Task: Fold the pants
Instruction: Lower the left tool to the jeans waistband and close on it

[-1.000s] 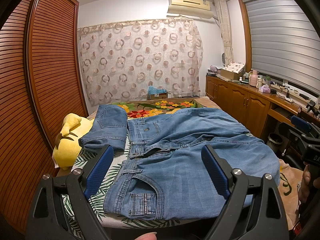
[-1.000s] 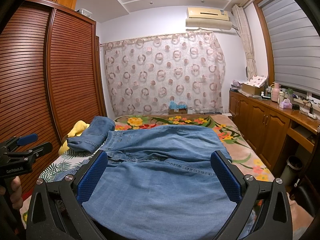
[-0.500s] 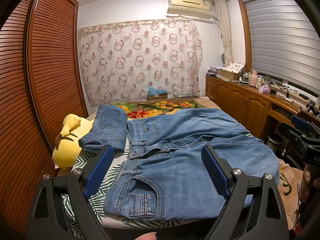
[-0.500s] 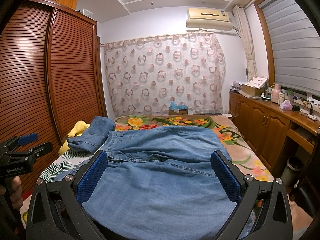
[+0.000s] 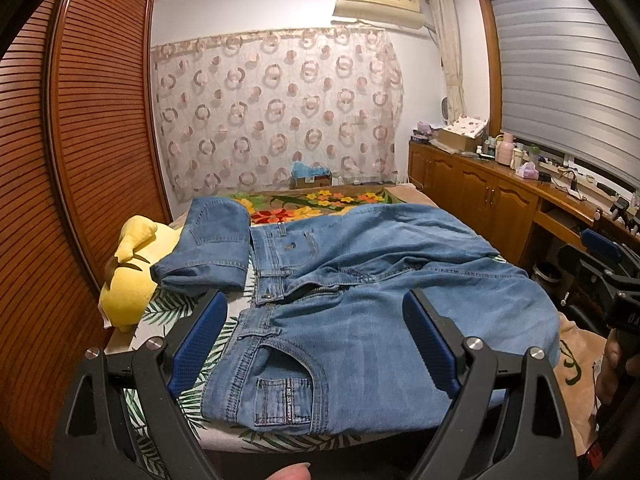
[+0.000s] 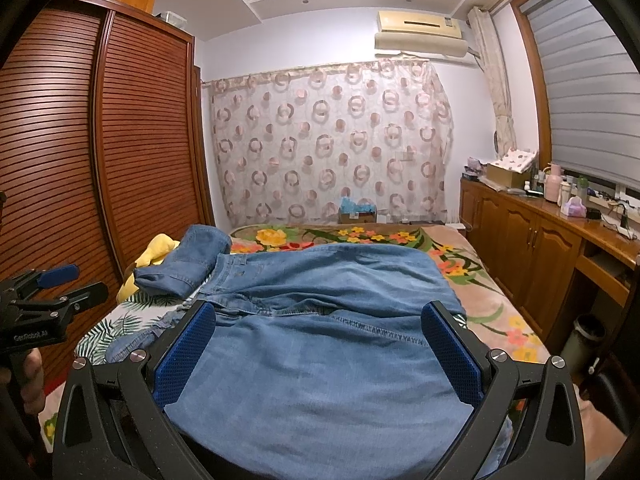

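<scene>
The pants (image 5: pixel 360 300), light blue denim, lie spread across the bed (image 5: pixel 320 200), waistband toward the left side, legs running right toward the bed edge. A second, already folded denim garment (image 5: pixel 212 248) sits just beside the waistband, resting partly on a yellow plush toy (image 5: pixel 132 276). The left gripper (image 5: pixel 316 336) hovers near the waistband with jaws wide and empty; the right gripper (image 6: pixel 320 348) hovers over the leg section, likewise wide and empty. Risks, as judged: a grasp catching one fabric layer only would skew the fold; a left-side grasp could snag the neighbouring garment; the legs could slide off the bed edge.
</scene>
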A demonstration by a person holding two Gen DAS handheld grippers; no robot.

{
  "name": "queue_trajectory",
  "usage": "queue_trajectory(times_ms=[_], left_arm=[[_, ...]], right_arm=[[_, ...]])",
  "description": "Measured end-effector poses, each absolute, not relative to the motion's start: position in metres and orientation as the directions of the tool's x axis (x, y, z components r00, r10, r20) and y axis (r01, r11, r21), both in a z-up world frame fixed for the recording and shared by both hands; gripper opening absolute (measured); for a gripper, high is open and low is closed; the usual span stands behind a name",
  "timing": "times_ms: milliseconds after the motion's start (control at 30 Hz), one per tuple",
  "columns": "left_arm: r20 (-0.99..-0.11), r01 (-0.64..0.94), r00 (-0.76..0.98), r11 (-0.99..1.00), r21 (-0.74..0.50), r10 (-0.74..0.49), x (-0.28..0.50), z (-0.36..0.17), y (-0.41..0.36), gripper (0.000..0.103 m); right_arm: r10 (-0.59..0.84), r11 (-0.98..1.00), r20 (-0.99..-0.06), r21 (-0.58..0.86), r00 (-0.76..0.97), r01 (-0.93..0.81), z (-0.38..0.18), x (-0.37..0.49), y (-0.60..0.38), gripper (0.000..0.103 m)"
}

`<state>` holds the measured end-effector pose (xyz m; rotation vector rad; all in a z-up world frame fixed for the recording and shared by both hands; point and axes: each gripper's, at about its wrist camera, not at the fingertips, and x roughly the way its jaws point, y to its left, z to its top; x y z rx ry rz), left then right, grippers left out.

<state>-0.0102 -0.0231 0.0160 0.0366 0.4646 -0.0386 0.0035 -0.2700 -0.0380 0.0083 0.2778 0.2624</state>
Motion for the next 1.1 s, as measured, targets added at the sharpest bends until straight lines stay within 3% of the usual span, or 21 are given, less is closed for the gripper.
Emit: queue_trajectory(times_ms=[1000, 1100], left_arm=[[-0.6, 0.007, 0.8, 1.0, 0.012, 0.002, 0.034, -0.074, 0.057, 0.09], [-0.617, 0.003, 0.787, 1.0, 0.007, 0.002, 0.036, -0.082, 0.068, 0.086]], right_arm=[[0.191, 0.976, -0.43, -0.017, 0.882, -0.219, -0.031, 0.033, -0.266, 0.102], [0.176, 0.977, -0.447, -0.033, 0.877, -0.213, -0.031, 0.034, -0.265, 0.102]])
